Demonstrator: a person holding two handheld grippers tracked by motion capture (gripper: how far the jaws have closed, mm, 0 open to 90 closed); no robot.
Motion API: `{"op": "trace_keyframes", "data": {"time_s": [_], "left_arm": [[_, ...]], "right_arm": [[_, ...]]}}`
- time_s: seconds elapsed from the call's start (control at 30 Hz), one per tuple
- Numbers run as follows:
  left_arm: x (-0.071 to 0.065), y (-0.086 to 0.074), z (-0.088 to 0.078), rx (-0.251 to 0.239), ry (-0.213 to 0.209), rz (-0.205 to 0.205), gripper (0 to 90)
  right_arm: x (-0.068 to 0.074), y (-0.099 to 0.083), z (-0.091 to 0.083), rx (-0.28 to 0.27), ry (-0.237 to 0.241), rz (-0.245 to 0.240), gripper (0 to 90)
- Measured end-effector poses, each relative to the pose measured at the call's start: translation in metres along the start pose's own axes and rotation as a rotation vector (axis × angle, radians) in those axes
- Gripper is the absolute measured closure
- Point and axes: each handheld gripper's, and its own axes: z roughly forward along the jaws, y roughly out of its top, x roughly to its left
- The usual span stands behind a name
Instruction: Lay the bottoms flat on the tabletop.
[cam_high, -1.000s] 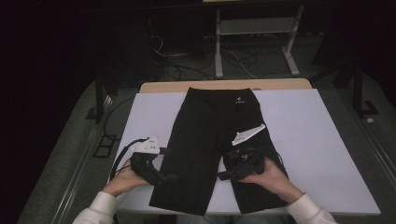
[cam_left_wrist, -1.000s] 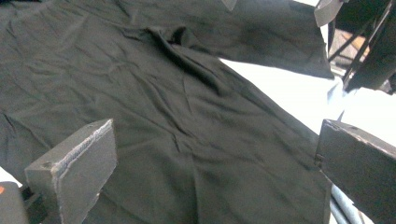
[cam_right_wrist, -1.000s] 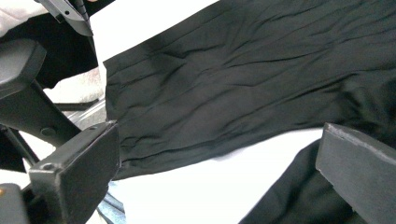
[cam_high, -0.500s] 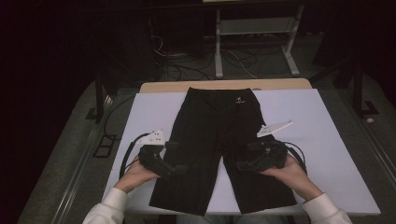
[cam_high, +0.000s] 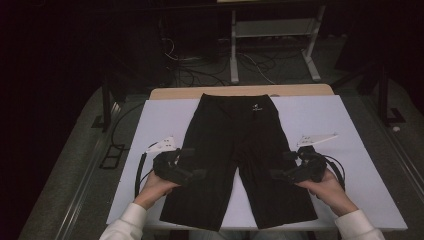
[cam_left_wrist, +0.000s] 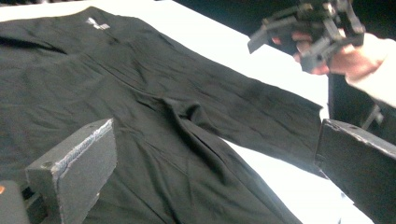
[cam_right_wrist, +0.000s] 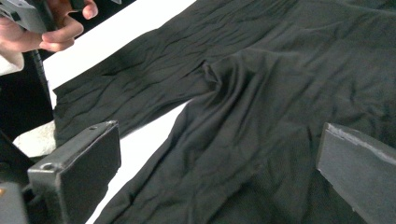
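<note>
**Risk note: both tongs poised over the shorts, nothing pinched yet**

The black shorts (cam_high: 239, 160) lie flat on the white table (cam_high: 350, 125), waistband at the far edge, both legs running toward the near edge. My left tongs (cam_high: 192, 165) hang over the outer edge of the left leg, my right tongs (cam_high: 282, 165) over the outer edge of the right leg. Both are spread wide, holding nothing; each gripper view shows cloth between its jaws with daylight to spare.

Concerns:
- Fabric is thin and wrinkled near the crotch (cam_left_wrist: 187, 109). A shallow bite may catch only the top layer, so the leg peels apart instead of lifting whole.
- If one side closes on more cloth than the other, I judge any fold will come out skewed.
- Dragging rather than lifting could bunch the near hems (cam_high: 285, 220) or pull them off the table.
</note>
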Motion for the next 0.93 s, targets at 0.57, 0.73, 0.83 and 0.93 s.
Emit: {"op": "trace_keyframes", "data": {"time_s": [0.57,0.73,0.83,0.93], "left_arm": [[0.0,-0.03,-0.023,0.006,0.152,0.067,0.0],[-0.003,-0.04,-0.023,0.087,0.181,0.104,0.0],[-0.004,-0.041,-0.022,0.091,0.175,0.1,0.0],[-0.005,-0.041,-0.02,0.09,0.166,0.1,0.0]], "right_arm": [[-0.005,-0.036,-0.021,-0.088,-0.064,-0.066,0.0],[-0.004,-0.042,-0.023,-0.072,-0.099,-0.097,0.0],[-0.001,-0.042,-0.024,-0.089,-0.097,-0.119,0.0],[-0.001,-0.044,-0.023,-0.08,-0.096,-0.127,0.0]]}}
